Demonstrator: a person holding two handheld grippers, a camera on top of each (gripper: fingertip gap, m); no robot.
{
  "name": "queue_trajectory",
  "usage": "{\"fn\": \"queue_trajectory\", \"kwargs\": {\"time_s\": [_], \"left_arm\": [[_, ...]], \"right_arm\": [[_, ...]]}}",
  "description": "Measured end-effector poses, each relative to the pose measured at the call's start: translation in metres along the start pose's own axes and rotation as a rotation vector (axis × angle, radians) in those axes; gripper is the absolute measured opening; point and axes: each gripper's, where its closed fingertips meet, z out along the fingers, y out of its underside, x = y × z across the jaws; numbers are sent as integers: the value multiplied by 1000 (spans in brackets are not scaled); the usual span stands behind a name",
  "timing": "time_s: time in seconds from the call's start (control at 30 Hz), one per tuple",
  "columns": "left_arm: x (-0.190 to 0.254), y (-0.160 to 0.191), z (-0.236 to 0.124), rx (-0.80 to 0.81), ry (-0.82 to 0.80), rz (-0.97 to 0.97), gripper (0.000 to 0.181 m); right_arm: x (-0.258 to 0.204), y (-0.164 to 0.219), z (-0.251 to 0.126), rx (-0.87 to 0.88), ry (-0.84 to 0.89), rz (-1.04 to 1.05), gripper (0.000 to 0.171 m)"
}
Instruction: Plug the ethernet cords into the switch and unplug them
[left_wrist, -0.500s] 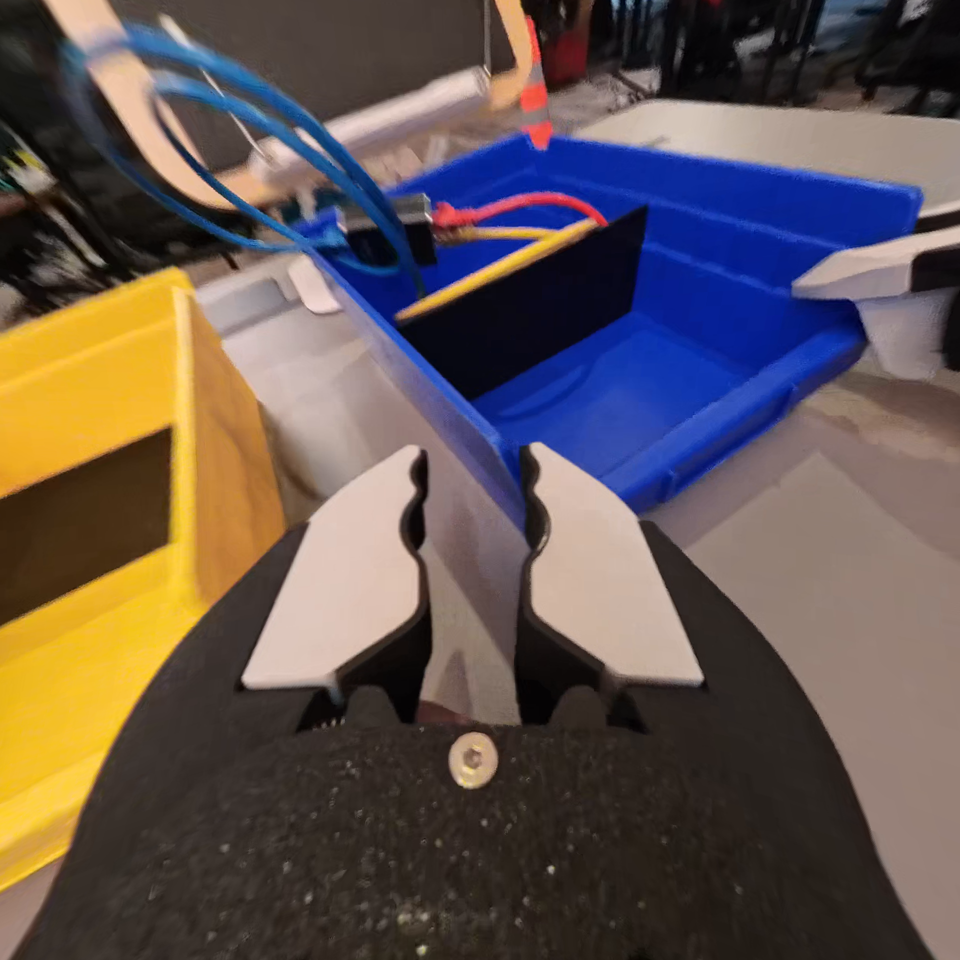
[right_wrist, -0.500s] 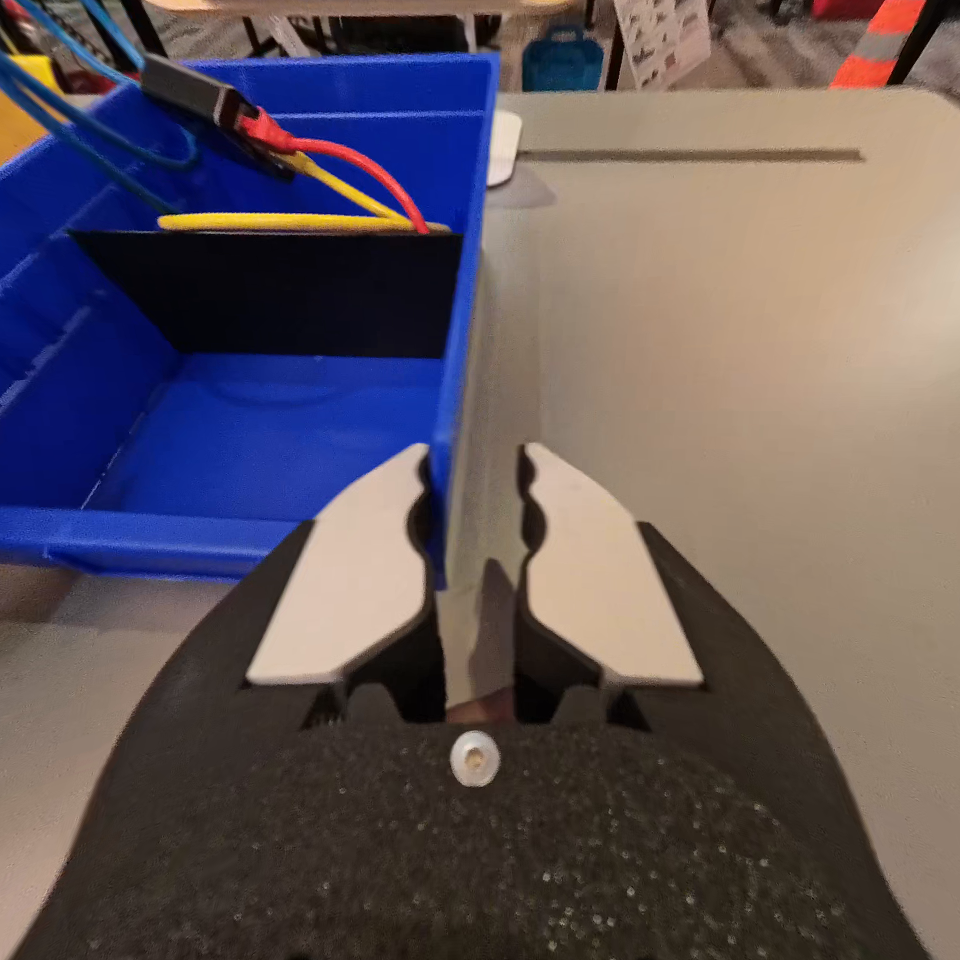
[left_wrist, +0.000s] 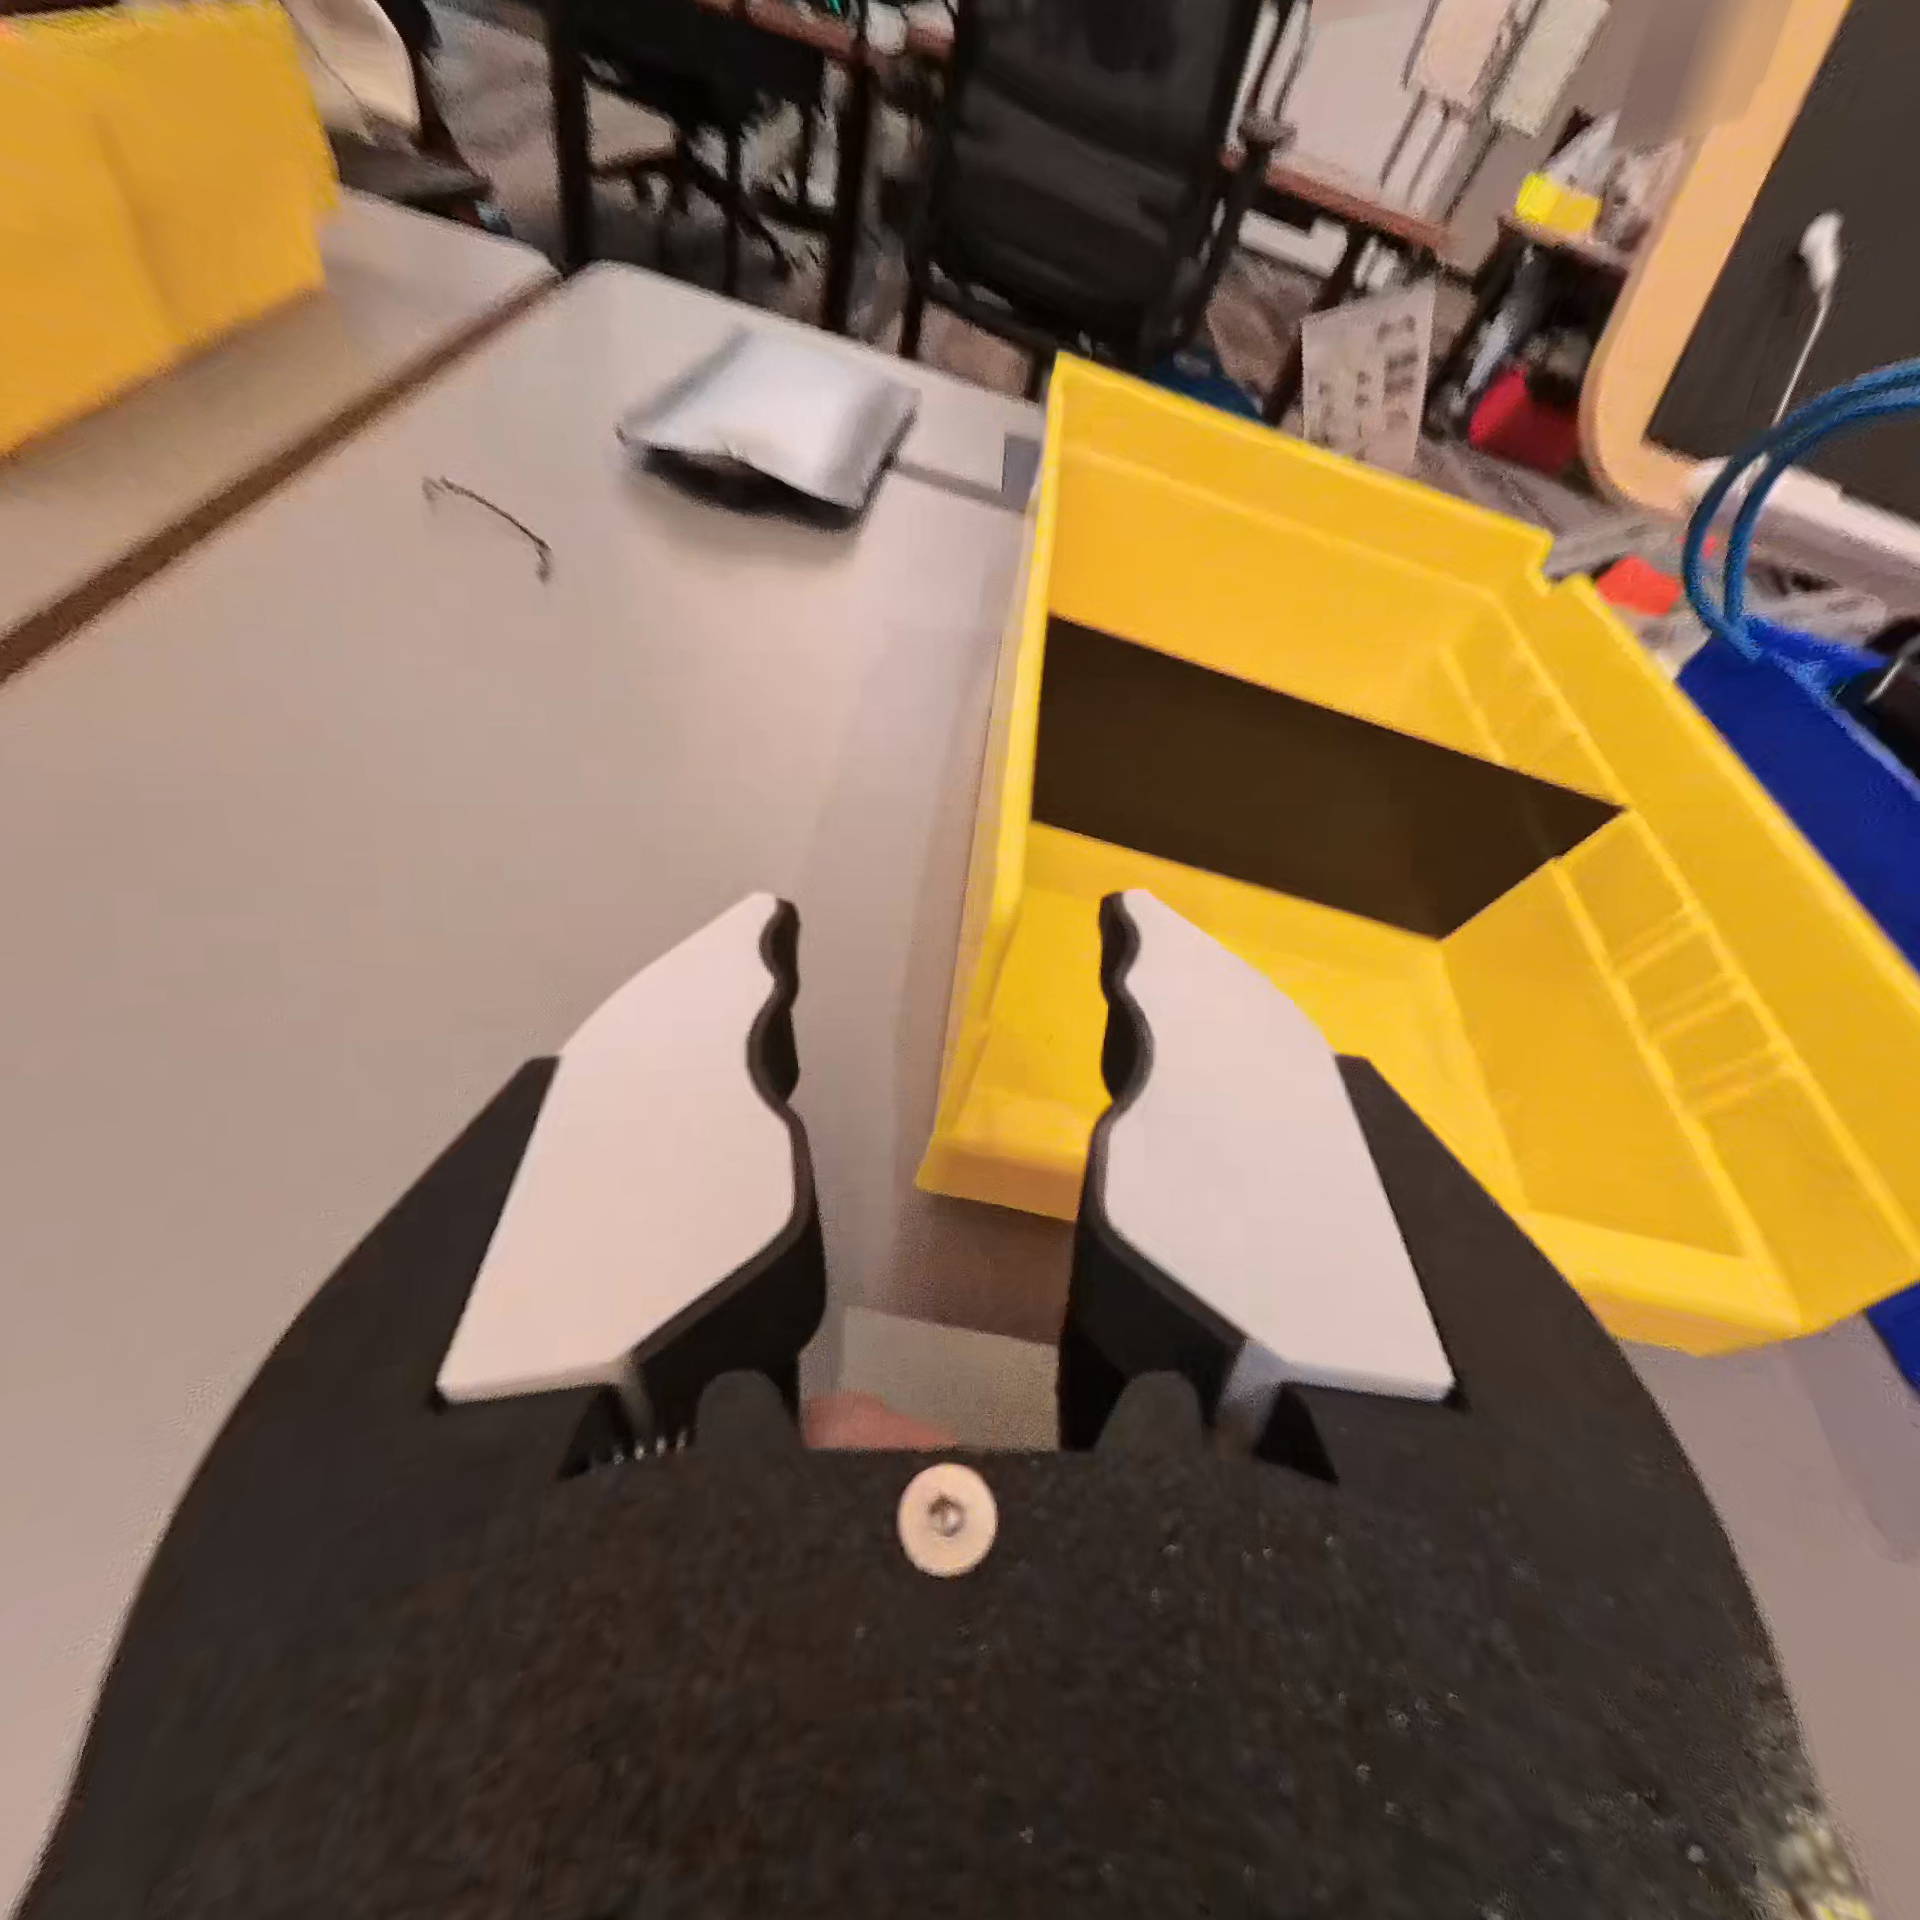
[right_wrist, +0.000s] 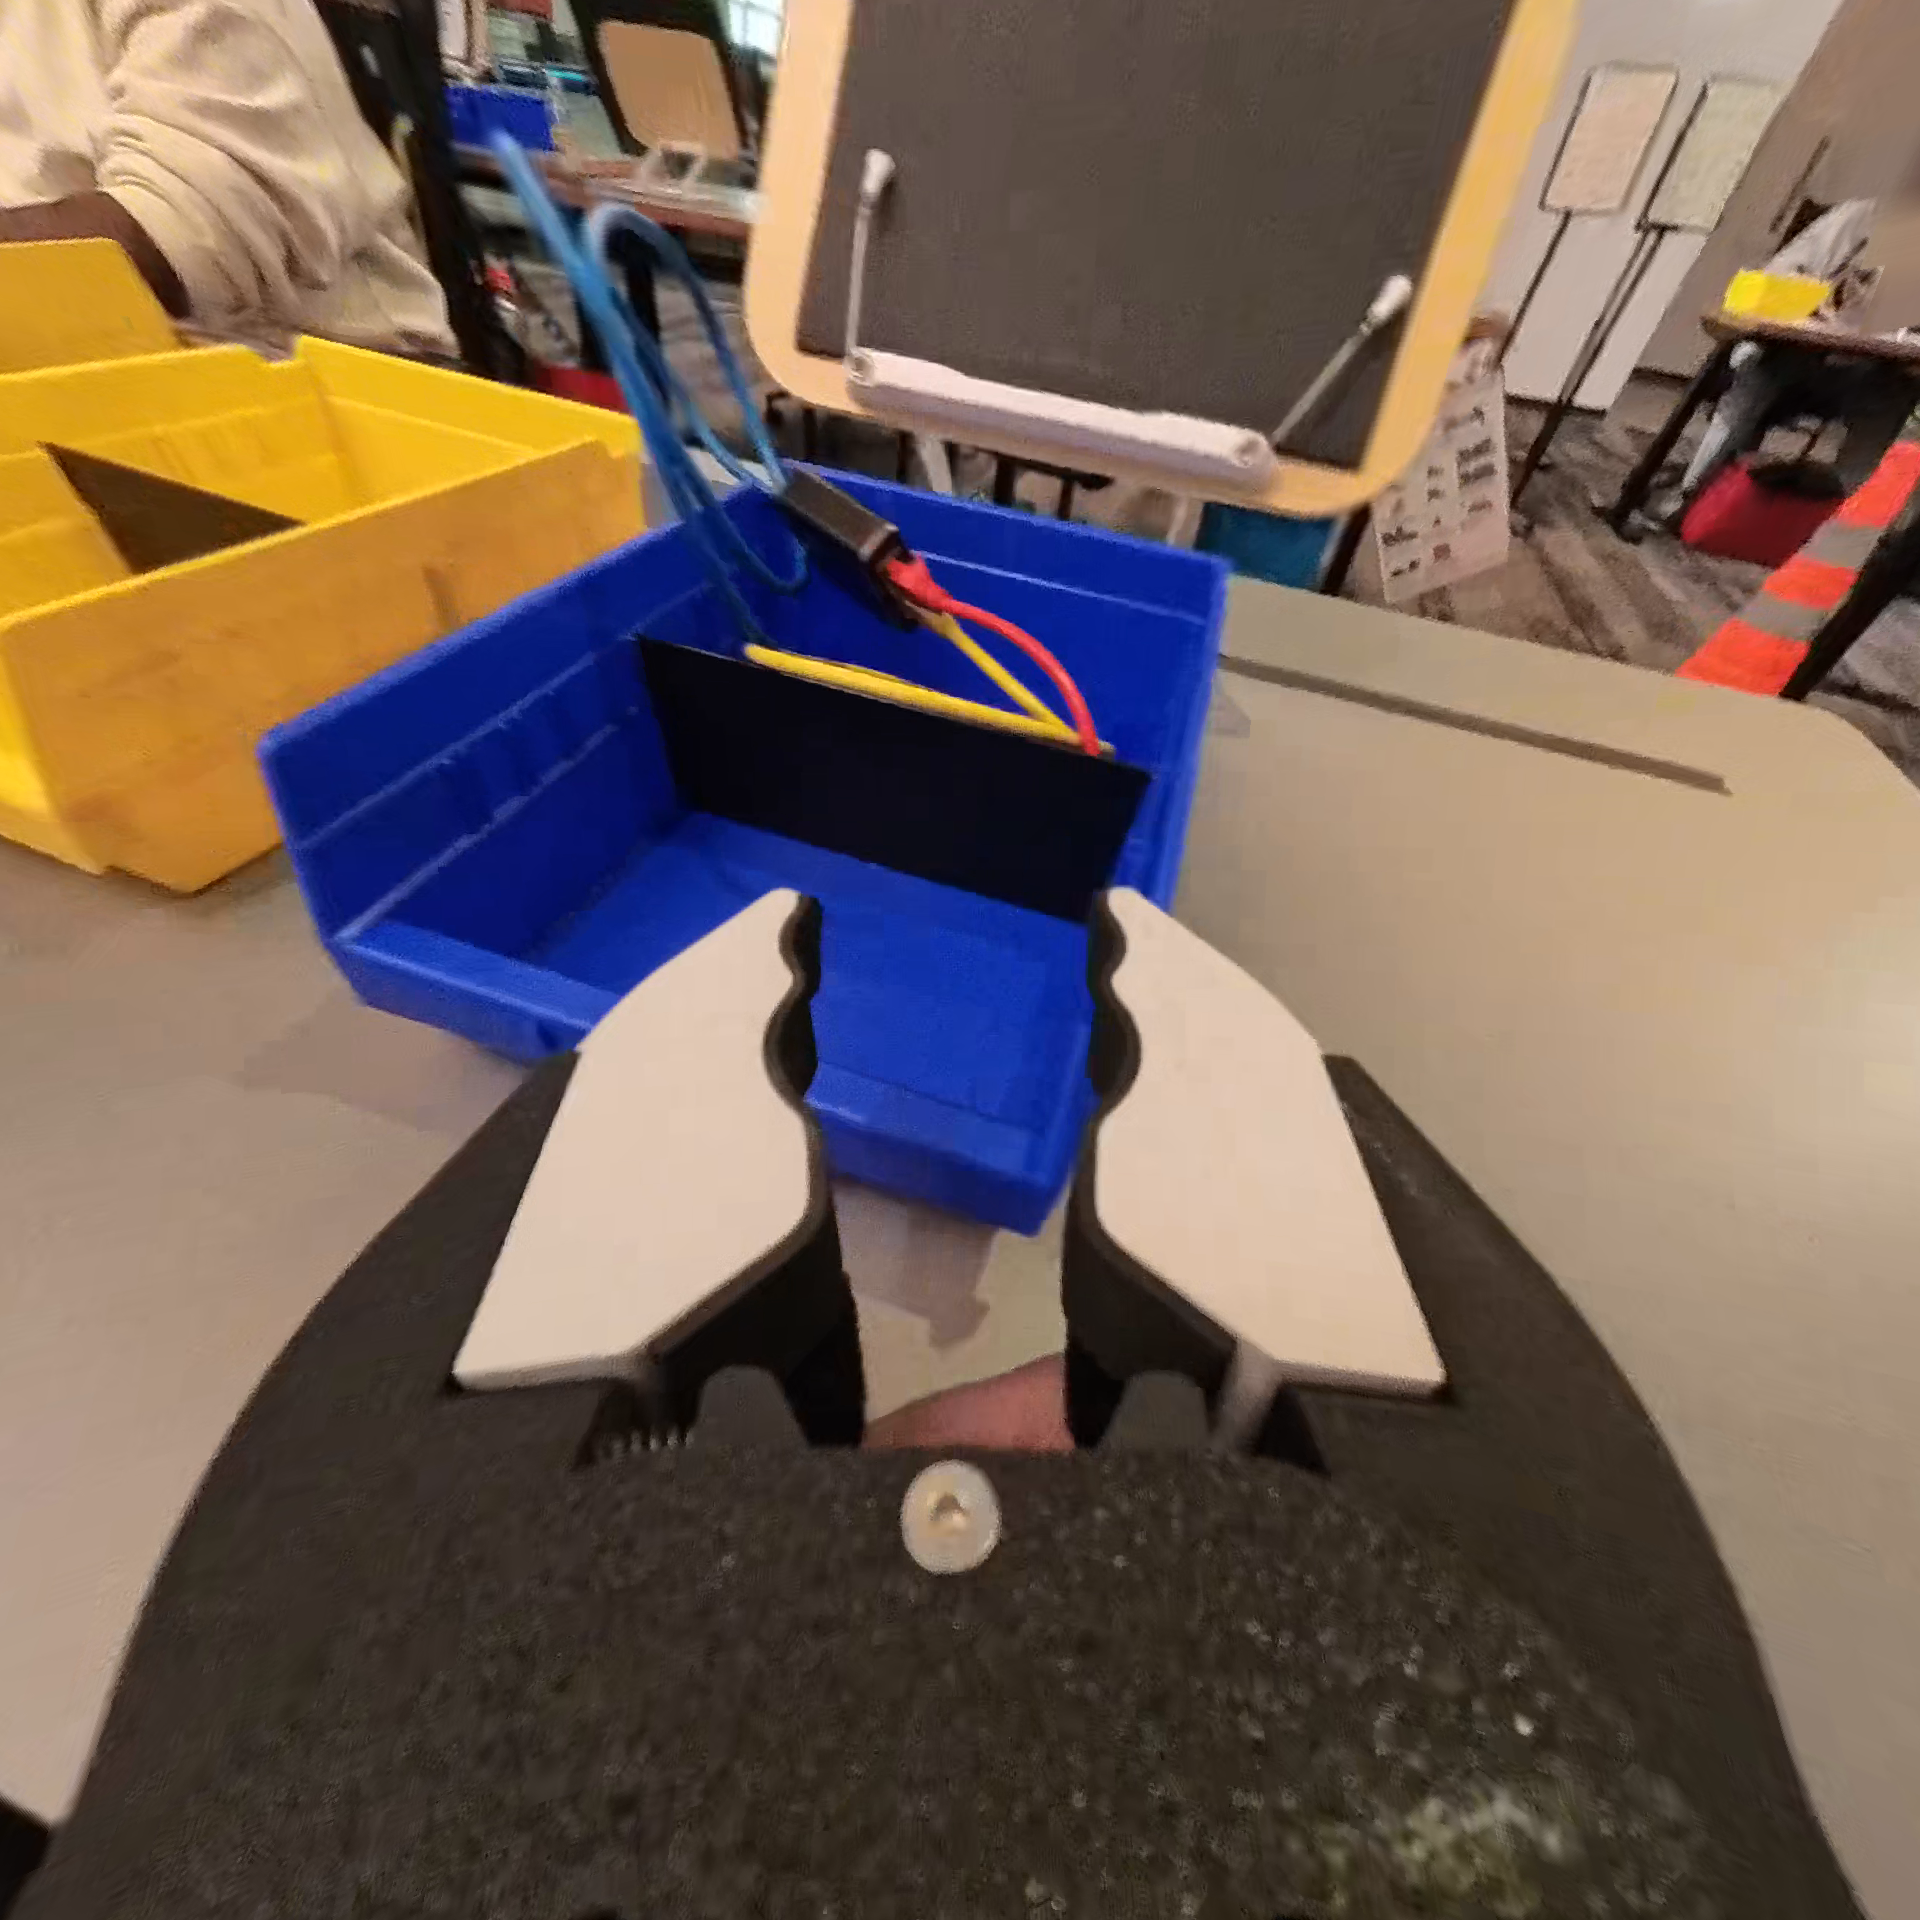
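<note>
Both claws gape wide with nothing held. The left claw (left_wrist: 948, 914) hangs over the grey worktop (left_wrist: 416, 831), a yellow bin (left_wrist: 1299, 582) at 2 o'clock. The right claw (right_wrist: 954, 909) faces the blue bin (right_wrist: 499, 790); at 12 o'clock the black switch (right_wrist: 844, 520) sits in the bin's far compartment with red, yellow and blue ethernet cords (right_wrist: 1023, 636) plugged in.

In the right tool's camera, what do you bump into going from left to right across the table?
Yellow bin → blue bin → black switch with its red cord → bare grey table.
</note>
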Motion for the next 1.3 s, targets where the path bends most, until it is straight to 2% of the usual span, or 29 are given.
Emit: {"fn": "queue_trajectory", "kwargs": {"time_s": [0.07,0.13,0.2,0.3,0.4,0.53,0.63,0.67,0.73,0.8,0.87,1.03,1.17,1.3], "left_arm": [[-2,7,12,-32,24,49,44],[10,11,22,-64,96,152,19],[12,15,26,-112,78,245,3],[20,24,13,-197,88,224,4],[26,36,-13,-228,40,185,4],[43,57,-60,-246,-8,266,5],[55,74,-100,-208,-41,284,5],[58,79,-112,-199,-60,304,5],[64,87,-134,-179,-100,311,6],[67,88,-152,-148,-125,293,7],[72,79,-166,-95,-155,304,7],[102,21,-186,130,-184,353,6],[169,-48,-171,282,-65,379,7],[280,-96,-148,393,120,428,10]], "right_arm": [[-34,-4,-4,34,-75,-66,47],[-82,3,-9,31,-214,-163,45],[-127,19,-11,0,-331,-272,46],[-180,38,-16,-48,-461,-312,49],[-219,43,-10,-170,-587,-176,52],[-224,38,27,-300,-470,17,57],[-232,44,35,-343,-425,69,47],[-236,46,33,-341,-430,82,38],[-236,47,28,-332,-398,98,28],[-230,42,25,-325,-346,87,10],[-229,24,18,-260,-314,31,5],[-206,-52,-1,5,-234,-62,3],[-142,-125,-17,155,-117,-78,4],[-33,-177,-36,214,111,-166,6]]}}
